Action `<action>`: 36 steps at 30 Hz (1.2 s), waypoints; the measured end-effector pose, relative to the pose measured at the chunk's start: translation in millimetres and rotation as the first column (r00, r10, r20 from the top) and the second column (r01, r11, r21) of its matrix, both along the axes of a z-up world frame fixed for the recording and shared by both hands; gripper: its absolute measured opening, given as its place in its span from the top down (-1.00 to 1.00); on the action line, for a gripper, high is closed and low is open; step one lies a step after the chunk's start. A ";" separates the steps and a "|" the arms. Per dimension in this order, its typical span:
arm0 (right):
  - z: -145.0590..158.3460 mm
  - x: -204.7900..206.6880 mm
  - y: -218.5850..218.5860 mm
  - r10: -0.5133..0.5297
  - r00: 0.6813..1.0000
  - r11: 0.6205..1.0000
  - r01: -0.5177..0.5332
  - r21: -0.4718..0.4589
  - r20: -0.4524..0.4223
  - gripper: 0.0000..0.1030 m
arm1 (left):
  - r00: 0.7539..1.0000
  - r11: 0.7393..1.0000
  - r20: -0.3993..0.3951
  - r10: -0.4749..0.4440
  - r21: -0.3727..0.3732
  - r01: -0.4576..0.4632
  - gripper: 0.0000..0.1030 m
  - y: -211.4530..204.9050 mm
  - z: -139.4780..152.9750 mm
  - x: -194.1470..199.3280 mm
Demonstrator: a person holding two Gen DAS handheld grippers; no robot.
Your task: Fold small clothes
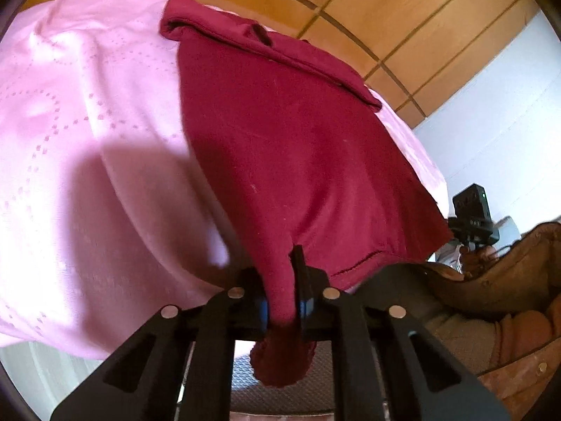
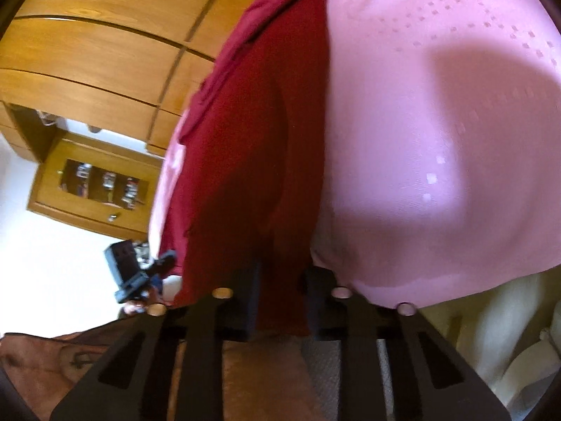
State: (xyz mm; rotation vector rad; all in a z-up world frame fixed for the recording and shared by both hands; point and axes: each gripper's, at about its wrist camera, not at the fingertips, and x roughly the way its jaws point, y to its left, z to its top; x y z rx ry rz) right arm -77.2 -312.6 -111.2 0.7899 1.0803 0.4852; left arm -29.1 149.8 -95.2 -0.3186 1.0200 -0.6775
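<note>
A dark red garment (image 1: pixel 287 140) lies spread on a pink sheet (image 1: pixel 87 122), its far end rolled into a thick fold. My left gripper (image 1: pixel 282 280) is shut on the garment's near corner, and a bunch of red cloth hangs down behind the fingers. In the right wrist view the same red garment (image 2: pixel 252 161) runs away from me along the pink sheet (image 2: pixel 438 122). There my right gripper (image 2: pixel 280 287) is shut on the garment's near edge, with cloth filling the gap between its fingers. Each view catches the other gripper's camera block at the side.
Wooden cupboard doors (image 1: pixel 350 3) stand behind the bed, and a small wooden cabinet (image 2: pixel 94 182) with glass panes is at the left. The person's brown sleeve (image 1: pixel 508 270) and the other gripper's black camera (image 1: pixel 473 217) sit at the right. The sheet's near edge drops off below the grippers.
</note>
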 end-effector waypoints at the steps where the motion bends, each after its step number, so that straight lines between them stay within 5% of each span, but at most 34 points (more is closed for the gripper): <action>1: 2.4 -1.1 -0.1 0.006 1.000 1.000 -0.006 0.022 0.017 0.77 | 1.000 1.000 0.014 -0.003 -0.006 0.003 0.83 0.0 4.6 -1.5; 13: 36.8 -5.7 -14.6 -0.032 0.973 0.977 -0.017 0.212 0.227 0.83 | 0.987 0.955 0.150 0.056 -0.298 -0.009 0.90 27.2 55.2 -21.4; 18: 64.3 -23.7 -22.6 -0.028 0.925 0.958 -0.084 0.276 0.379 0.83 | 0.974 0.915 0.224 0.026 -0.399 0.067 0.90 27.1 77.9 -37.4; 23: 85.4 -38.7 -28.4 -0.050 0.862 0.927 -0.149 0.345 0.504 0.83 | 0.967 0.848 0.248 0.064 -0.524 0.078 0.89 46.1 90.4 -45.8; 28: 76.3 -11.9 -42.7 -0.122 0.883 0.913 -0.079 0.401 0.452 0.84 | 0.978 0.817 0.105 0.179 -0.570 -0.089 0.88 64.3 68.4 -12.4; 36: 61.8 72.8 -47.4 -0.211 0.922 0.891 0.045 0.451 0.325 0.84 | 0.974 0.860 0.069 0.216 -0.487 -0.156 0.88 50.4 66.0 48.6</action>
